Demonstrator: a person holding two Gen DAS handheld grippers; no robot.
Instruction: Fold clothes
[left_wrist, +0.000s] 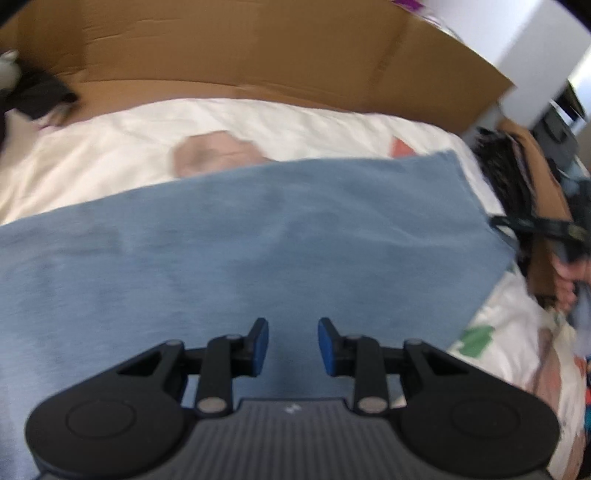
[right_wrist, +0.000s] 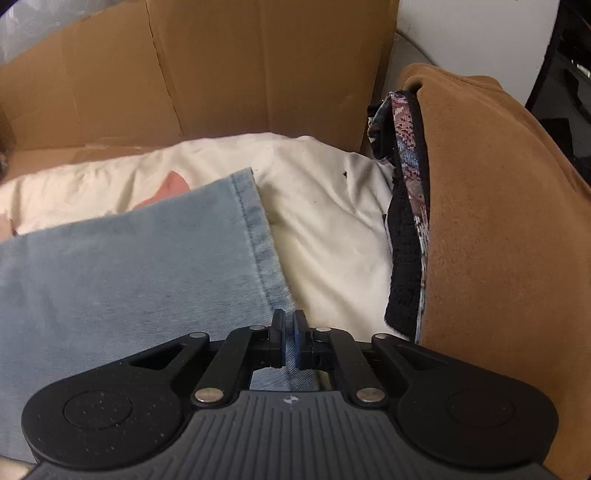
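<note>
1. While light-blue denim jeans (left_wrist: 258, 236) lie flat on the cream printed bedsheet (right_wrist: 332, 229), right gripper (right_wrist: 290, 339) pinches their hem corner.
2. Left gripper (left_wrist: 291, 345) hovers above the denim, jaws apart, empty.
3. Looks like mid-fold; next needs a left grasp.

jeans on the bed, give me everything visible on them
The jeans are light blue, faded denim, lying flat across the cream bedsheet. One stitched hem shows in the right wrist view, running toward the right tool, which is shut on the hem's near end. The left tool hovers open above the cloth's middle, holding nothing. The fabric looks smooth, with only soft wrinkles. No waistband or pockets show.
</note>
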